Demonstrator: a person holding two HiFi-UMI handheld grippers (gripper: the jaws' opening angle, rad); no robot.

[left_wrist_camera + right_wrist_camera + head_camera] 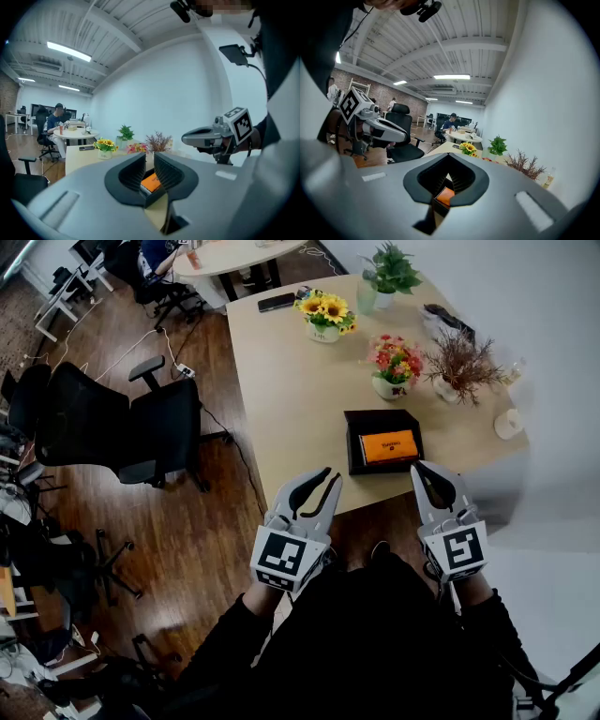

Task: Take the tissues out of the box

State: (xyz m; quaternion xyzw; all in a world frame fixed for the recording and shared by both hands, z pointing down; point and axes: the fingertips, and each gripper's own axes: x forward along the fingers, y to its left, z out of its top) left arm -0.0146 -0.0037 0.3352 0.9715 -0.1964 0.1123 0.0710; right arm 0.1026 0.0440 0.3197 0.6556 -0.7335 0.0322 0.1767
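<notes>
A black tissue box (357,440) with an orange top (388,445) lies near the front edge of the tan table (291,399). No tissue shows at its top. My left gripper (330,476) hovers just left of the box at the table edge, its jaws a narrow slit apart with nothing between them. My right gripper (427,468) is shut and empty, with its tips at the box's front right corner. Beyond the jaws, the orange top (151,182) shows in the left gripper view and the orange top (445,193) in the right gripper view.
Behind the box stand a pink flower pot (394,362), a sunflower pot (325,315), a dried plant (459,362) and a green plant (389,273). A phone (277,302) lies at the far edge. Black office chairs (122,423) stand to the left on the wood floor.
</notes>
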